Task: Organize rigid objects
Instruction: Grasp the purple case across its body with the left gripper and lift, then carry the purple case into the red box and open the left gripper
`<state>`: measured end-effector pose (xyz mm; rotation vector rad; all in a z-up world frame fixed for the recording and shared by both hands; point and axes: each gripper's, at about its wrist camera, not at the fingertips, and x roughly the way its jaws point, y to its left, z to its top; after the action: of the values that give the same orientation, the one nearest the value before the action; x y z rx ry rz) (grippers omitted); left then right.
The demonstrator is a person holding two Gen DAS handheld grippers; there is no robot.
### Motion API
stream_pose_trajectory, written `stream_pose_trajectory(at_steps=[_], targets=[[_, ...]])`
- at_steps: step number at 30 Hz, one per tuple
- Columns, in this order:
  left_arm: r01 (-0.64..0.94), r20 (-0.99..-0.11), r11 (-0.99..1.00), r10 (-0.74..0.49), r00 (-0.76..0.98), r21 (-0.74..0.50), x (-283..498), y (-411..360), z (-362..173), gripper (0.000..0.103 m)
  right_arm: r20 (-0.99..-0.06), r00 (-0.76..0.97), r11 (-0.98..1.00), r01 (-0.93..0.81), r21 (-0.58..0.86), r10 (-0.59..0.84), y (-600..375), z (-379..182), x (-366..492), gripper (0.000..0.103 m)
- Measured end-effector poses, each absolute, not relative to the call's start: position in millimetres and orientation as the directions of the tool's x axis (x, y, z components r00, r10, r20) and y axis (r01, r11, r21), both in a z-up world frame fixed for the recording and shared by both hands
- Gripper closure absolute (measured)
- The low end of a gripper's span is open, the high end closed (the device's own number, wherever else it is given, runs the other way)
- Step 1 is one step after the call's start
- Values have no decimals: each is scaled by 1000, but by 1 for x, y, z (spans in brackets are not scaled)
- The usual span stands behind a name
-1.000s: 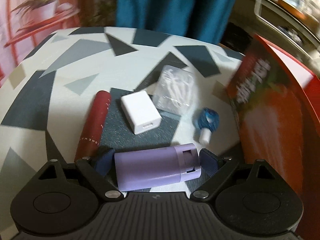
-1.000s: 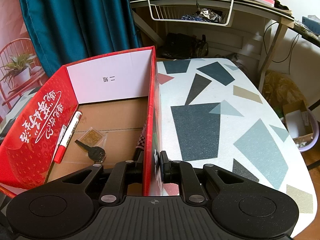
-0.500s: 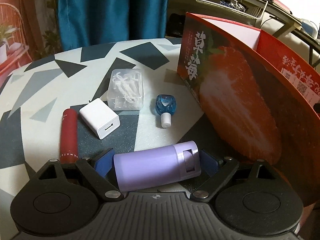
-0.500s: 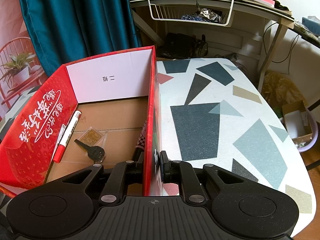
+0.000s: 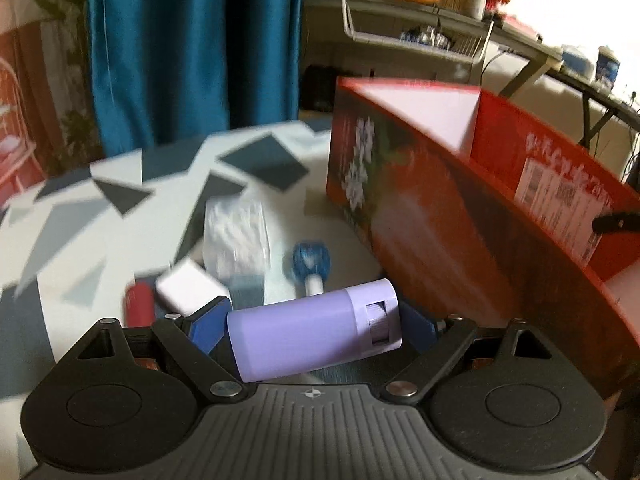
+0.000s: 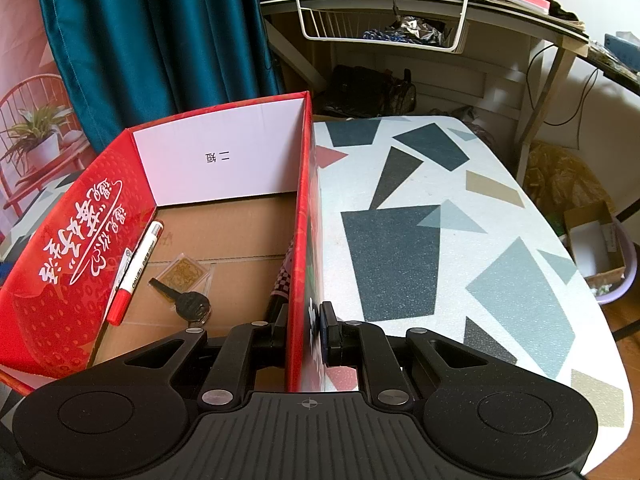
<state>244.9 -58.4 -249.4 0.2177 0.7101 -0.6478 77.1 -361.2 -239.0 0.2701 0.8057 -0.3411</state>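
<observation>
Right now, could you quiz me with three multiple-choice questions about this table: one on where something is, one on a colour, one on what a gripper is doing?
1. Where does the black key lie?
A. inside the red cardboard box
B. on the patterned table
C. in the wire basket

2. What colour is the cylindrical plastic container held in the left gripper?
A. green
B. lilac
C. yellow

3. What is the right gripper doing?
A. hanging open
B. holding a pen
C. clamped on the box's side wall

Answers: 1 A, the key rests on the box's cardboard floor. 2 B, its body is pale purple. 3 C, both fingers pinch the red wall.
</observation>
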Motion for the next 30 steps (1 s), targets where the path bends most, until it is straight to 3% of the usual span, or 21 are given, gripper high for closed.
stream_pose_trajectory(at_steps=[19, 30], targets=[[729, -427, 684, -657, 621, 7, 254, -114, -181, 12, -749, 630, 914, 397, 85, -204, -360, -238, 78, 92], [822, -446, 568, -726, 524, 43, 245, -167, -196, 12, -755, 623, 917, 392, 76, -204, -359, -238, 79, 92]])
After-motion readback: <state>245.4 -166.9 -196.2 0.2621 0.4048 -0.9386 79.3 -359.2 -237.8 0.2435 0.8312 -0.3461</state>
